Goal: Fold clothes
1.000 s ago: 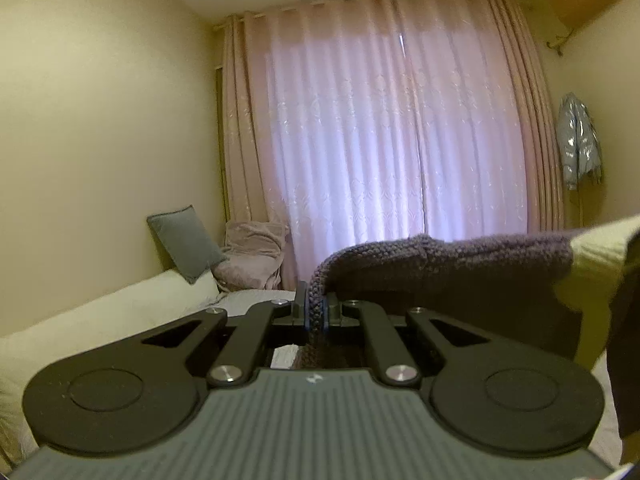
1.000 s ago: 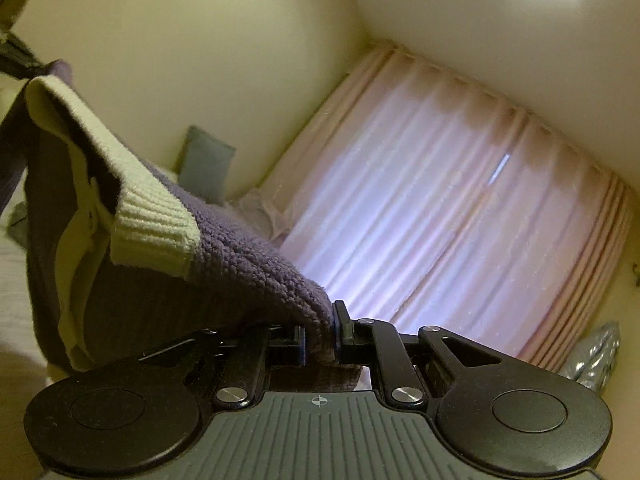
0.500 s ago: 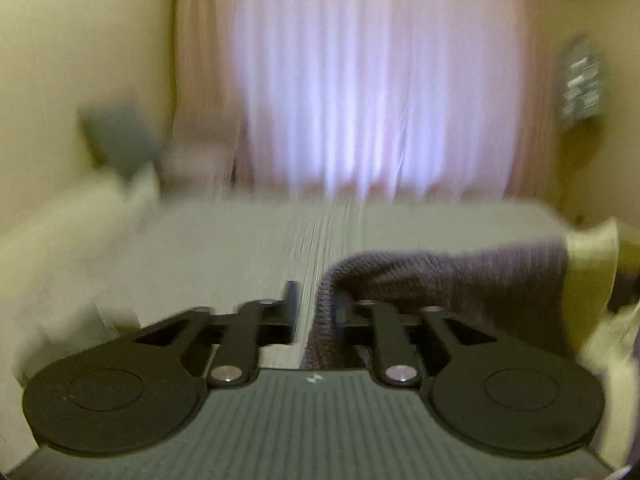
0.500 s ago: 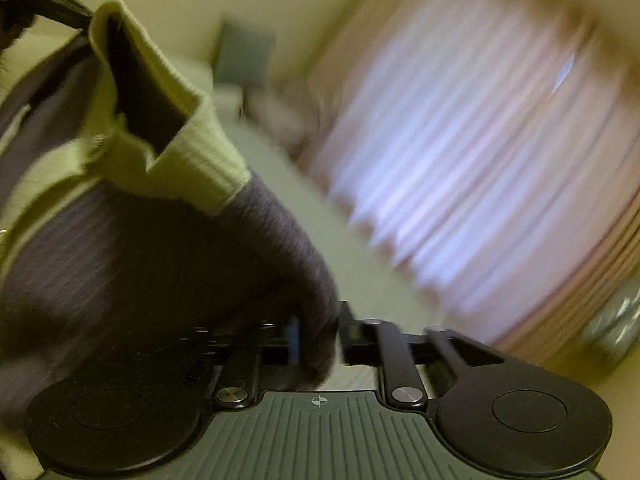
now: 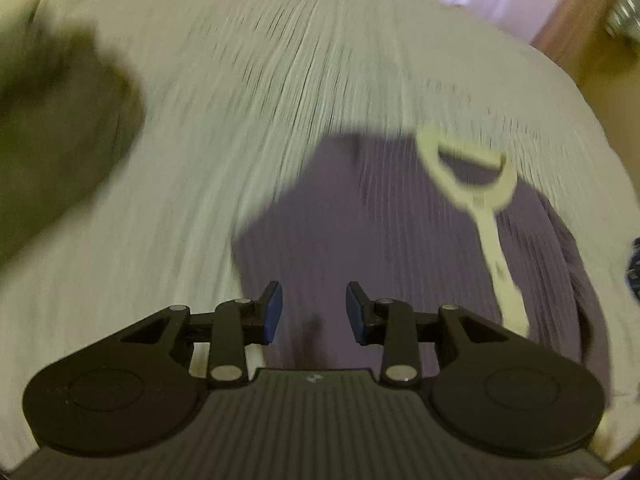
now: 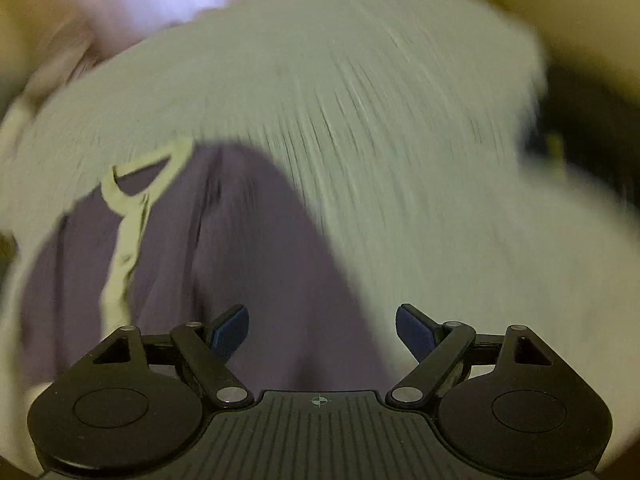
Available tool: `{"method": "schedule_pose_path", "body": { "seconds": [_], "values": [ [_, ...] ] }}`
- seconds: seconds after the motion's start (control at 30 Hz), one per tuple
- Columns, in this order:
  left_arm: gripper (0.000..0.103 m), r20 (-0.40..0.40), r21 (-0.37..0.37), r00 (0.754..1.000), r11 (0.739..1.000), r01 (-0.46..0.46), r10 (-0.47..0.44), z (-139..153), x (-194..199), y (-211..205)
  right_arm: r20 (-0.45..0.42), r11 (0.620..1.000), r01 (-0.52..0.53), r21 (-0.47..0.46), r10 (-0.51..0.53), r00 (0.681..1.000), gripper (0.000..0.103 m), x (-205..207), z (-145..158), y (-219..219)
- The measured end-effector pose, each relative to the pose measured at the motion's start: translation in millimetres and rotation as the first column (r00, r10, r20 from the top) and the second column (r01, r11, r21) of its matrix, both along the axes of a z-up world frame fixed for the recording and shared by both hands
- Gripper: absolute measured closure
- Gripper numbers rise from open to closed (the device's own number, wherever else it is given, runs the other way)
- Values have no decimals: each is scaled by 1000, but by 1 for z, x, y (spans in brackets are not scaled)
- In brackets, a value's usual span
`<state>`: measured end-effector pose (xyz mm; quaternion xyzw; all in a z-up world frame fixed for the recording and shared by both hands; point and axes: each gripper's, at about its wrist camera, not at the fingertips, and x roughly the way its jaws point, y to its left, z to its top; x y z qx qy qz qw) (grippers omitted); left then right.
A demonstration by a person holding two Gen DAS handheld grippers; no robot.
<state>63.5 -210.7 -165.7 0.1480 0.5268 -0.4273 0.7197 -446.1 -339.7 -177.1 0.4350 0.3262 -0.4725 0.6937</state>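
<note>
We've got the purple cardigan point(image 5: 360, 232) lying on the bed point(image 5: 240, 120), left gripper point(image 5: 314, 312) and right gripper point(image 6: 322, 334) jaws both spread, holding nothing.

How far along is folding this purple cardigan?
Done: the purple cardigan lies spread on the bed, cream placket facing up. In hand: nothing; the left gripper and right gripper are open. Left: no fold is visible.

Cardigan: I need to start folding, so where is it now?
The cardigan lies spread on the bed, below both open grippers, collar toward the curtain.
</note>
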Motion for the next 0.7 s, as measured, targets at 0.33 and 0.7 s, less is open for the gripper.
{"method": "schedule_pose_path", "body": {
  "seconds": [0.33, 0.7],
  "values": [
    [73, -15, -169, 1000, 986, 3, -5, -34, -31, 64, 507, 916, 255, 311, -387, 771, 19, -63, -80, 56],
    [72, -3, -416, 999, 908, 39, -45, -84, -46, 115, 772, 845, 383, 374, -512, 377, 19, -89, -152, 99]
  ]
}}
